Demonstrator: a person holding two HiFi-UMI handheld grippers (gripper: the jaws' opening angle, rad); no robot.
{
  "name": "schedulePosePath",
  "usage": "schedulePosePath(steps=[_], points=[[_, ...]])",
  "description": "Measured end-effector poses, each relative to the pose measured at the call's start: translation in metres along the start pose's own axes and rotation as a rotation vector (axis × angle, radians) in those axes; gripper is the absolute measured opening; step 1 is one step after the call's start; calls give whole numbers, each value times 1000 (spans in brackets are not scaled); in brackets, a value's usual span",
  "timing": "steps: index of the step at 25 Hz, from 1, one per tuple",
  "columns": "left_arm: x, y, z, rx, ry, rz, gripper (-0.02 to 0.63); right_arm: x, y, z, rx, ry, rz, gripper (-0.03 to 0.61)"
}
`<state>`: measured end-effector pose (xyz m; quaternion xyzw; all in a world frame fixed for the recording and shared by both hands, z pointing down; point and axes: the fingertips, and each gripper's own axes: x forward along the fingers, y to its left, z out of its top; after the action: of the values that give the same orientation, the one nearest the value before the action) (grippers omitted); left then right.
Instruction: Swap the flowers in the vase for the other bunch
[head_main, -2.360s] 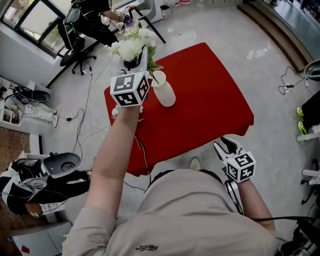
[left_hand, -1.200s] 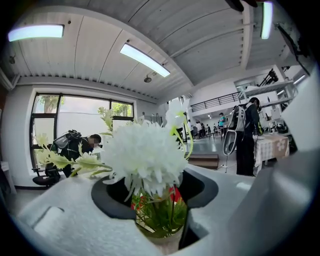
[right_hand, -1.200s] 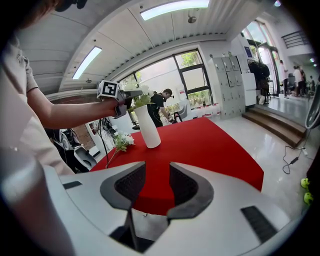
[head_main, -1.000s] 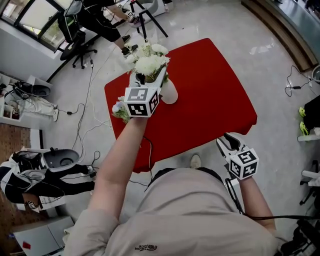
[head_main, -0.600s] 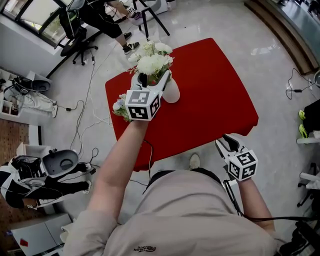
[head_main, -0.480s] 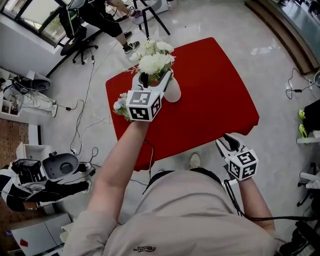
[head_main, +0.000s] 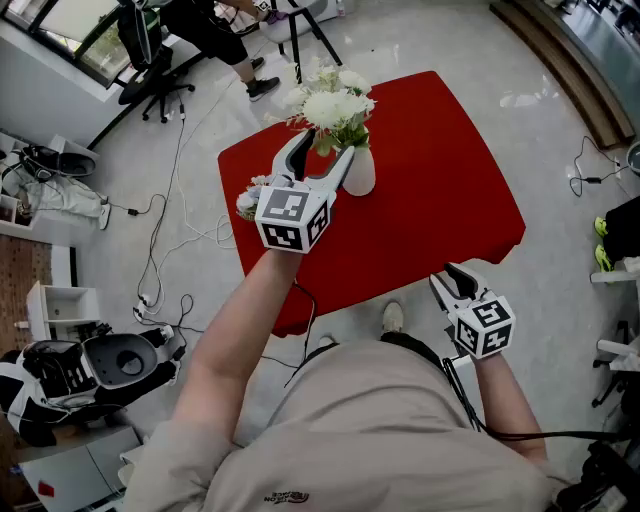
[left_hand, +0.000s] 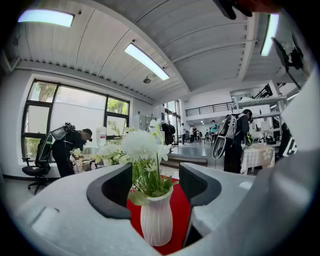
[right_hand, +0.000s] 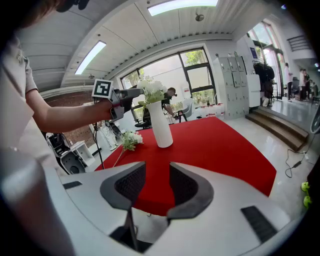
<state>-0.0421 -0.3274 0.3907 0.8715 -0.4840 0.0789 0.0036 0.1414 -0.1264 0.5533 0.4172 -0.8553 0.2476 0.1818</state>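
A white ribbed vase stands on the red table with a bunch of white flowers upright in it. My left gripper sits just short of the vase, open; its jaws have just been opening and nothing is between them. In the left gripper view the vase and flowers show past the left gripper. The other bunch lies on the table's left corner. My right gripper hangs off the table's near edge, open and empty, facing the vase.
A person stands by office chairs beyond the table's far corner. Cables trail over the floor at the left, and a grey machine sits at the lower left. More cable lies at the right.
My left gripper has drawn back from the vase toward me and let go of the white flowers, which stay standing in the vase. The right gripper has barely shifted.
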Motion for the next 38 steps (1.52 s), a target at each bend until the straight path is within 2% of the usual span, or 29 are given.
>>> schedulePosePath(steps=[8,13,19,21,24,26,31,38], points=[[-51,2,9,-56,-46,-54,278,8,39,6,-21,-8,-18,147],[-100,13,3,-172,-51,-99,278,14,73,16,-41,-41,-26,135],[-164,8,-20,-260,-1,-187,273,16,108,15,-73,-57,-33,107],[-188,5,-29,-273,19,-210,218,16,124,14,-82,-60,-31,94],[-224,3,-42,-274,41,-211,67,15,147,15,-100,-74,-31,67],[-248,-1,-55,-284,65,-222,15,15,162,12,-108,-83,-32,51],[-303,-22,-87,-357,165,-306,8,13,196,4,-104,-88,-28,28],[-360,-48,-104,-318,235,-357,8,5,237,-2,-116,-102,-31,23]])
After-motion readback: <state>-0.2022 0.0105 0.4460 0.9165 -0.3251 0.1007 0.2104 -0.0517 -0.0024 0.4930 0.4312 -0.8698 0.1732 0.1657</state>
